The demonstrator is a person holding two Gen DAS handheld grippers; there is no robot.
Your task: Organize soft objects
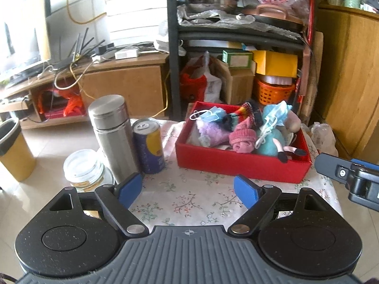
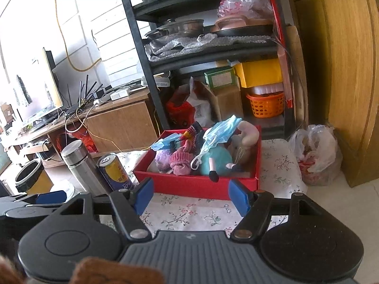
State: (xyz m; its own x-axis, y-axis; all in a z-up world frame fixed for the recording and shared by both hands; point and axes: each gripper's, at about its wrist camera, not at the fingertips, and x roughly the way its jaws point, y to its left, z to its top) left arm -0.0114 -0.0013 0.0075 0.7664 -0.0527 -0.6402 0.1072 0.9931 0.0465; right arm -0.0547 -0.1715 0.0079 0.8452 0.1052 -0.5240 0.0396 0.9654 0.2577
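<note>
Inside, the red box (image 1: 241, 163) brims with soft things; both grippers' jaws gape empty.

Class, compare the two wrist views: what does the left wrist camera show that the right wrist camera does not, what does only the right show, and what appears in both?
Only the left wrist view shows the glass jar beside the steel flask. Only the right wrist view shows the plastic bag on the floor by the wooden cabinet. Both show the red box of soft things, the drink can and the floral tablecloth.
</note>
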